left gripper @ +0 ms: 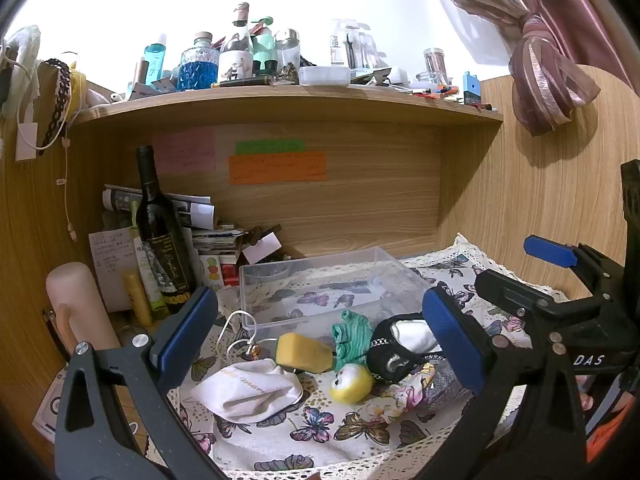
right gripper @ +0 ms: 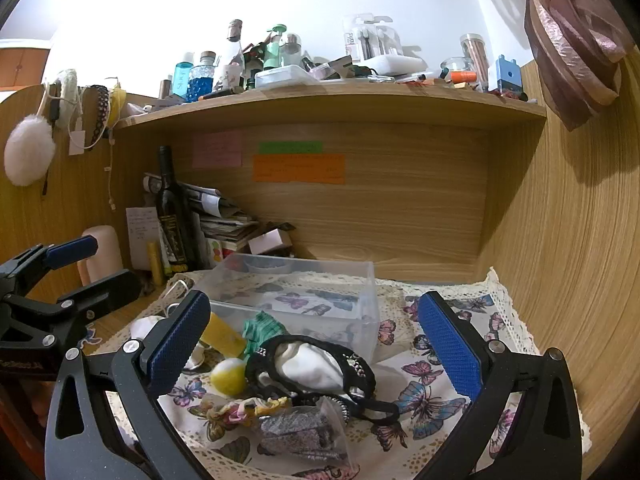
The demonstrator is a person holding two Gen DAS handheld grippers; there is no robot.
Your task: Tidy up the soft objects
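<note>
Soft items lie in a heap on a butterfly-print cloth [left gripper: 320, 432] in front of a clear plastic box [left gripper: 320, 284]: a white cloth bag [left gripper: 248, 390], a yellow sponge [left gripper: 306, 352], a green knitted piece [left gripper: 350, 338], a yellow ball [left gripper: 351, 383], a black-and-white studded item [right gripper: 316, 364], a floral scrunchie [right gripper: 240, 406] and a grey glittery pouch [right gripper: 300, 432]. My left gripper [left gripper: 320, 344] is open above the heap, holding nothing. My right gripper [right gripper: 316, 344] is open above the black-and-white item, holding nothing. The box [right gripper: 296, 296] holds no soft item.
A dark wine bottle [left gripper: 160, 236], a pink cylinder [left gripper: 76, 308] and stacked papers [left gripper: 208, 232] stand at the back left. A cluttered wooden shelf [left gripper: 280, 100] hangs overhead. A wooden wall [right gripper: 560, 260] closes the right side. A white cord [left gripper: 236, 332] lies left of the box.
</note>
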